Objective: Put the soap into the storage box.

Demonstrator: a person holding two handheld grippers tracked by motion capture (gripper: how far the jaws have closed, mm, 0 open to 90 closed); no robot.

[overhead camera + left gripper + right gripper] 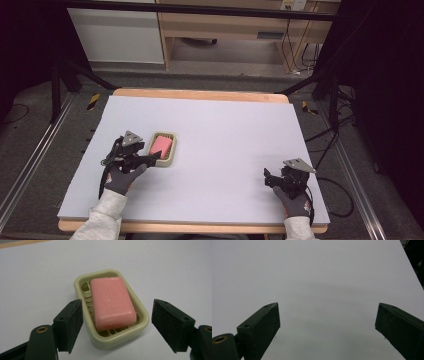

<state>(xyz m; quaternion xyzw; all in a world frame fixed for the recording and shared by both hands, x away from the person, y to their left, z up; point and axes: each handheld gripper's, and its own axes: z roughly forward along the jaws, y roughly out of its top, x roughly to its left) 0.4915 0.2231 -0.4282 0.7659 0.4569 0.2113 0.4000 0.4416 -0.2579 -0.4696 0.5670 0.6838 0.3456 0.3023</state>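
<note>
We read the step in hand as the left tool (153, 158) letting go of the soap dish (163, 149) and drawing clear of it. Its jaws stood apart, flanking the near end of the dish without pressing on it, as the left gripper view showed. To finish this well, we judged that the tool should back straight away along its own line, jaws kept wide, so that neither pad would clip the rim and skid the dish across the table (225, 145). Lifting a little before pulling back would also have spared the near lip.

The right tool (269, 179) sat at the table's right side, well apart from the dish, jaws wide and nothing between them.

The dish (110, 340) was a pale, cream-coloured oblong with rounded corners and a slatted floor. It lay flat on the left half of the table, just ahead of the left tool. In it rested a pink soap bar (112, 301), rounded at the edges, with an embossed mark on its top face that we could not read in this light. The bar seemed to lie slightly askew toward one side, leaving slats bare along the other.
</note>
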